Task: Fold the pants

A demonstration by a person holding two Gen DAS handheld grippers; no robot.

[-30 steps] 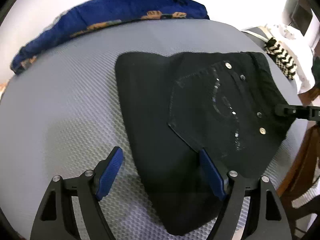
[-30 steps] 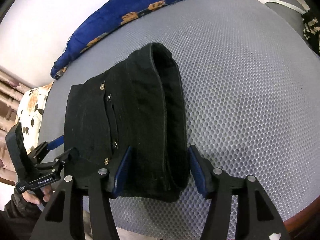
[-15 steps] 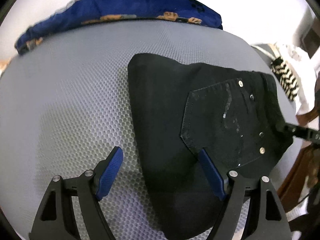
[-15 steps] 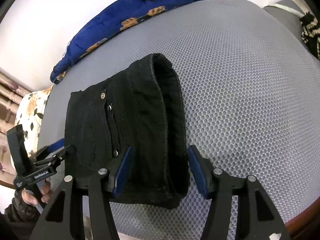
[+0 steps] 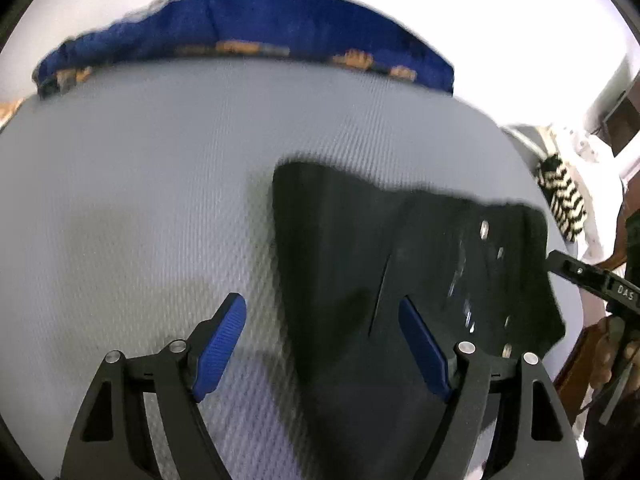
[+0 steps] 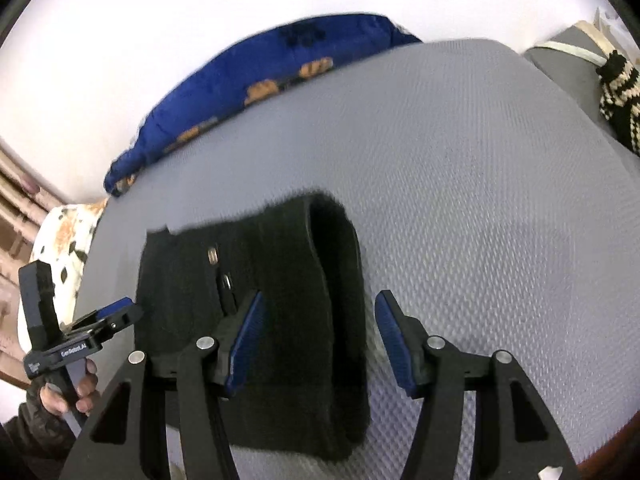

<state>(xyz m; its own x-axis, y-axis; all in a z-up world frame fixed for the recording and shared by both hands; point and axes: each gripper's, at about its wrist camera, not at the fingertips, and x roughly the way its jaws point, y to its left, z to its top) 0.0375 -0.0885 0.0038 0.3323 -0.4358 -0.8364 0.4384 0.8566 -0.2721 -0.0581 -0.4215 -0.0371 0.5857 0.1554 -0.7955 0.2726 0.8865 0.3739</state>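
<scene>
The black pants (image 5: 400,264) lie folded into a compact bundle on the grey mesh surface (image 5: 160,184), a studded back pocket on top. In the right wrist view the pants (image 6: 280,280) show a thick rolled fold on their right side. My left gripper (image 5: 322,344) is open and empty, above the bundle's left edge. My right gripper (image 6: 318,344) is open and empty, with its fingers on either side of the rolled fold, above it. Each gripper shows at the edge of the other's view.
A blue patterned cushion (image 5: 248,36) lies along the far edge of the surface. A black-and-white knit item (image 5: 560,196) and white cloth sit off the right side. A floral fabric (image 6: 64,240) lies to the left in the right wrist view. A wooden edge (image 6: 600,452) borders the surface.
Both grippers have pulled back and tilted upward, so the pants sit lower and smaller in both views. The pants have not changed shape. Both grippers stay open.
</scene>
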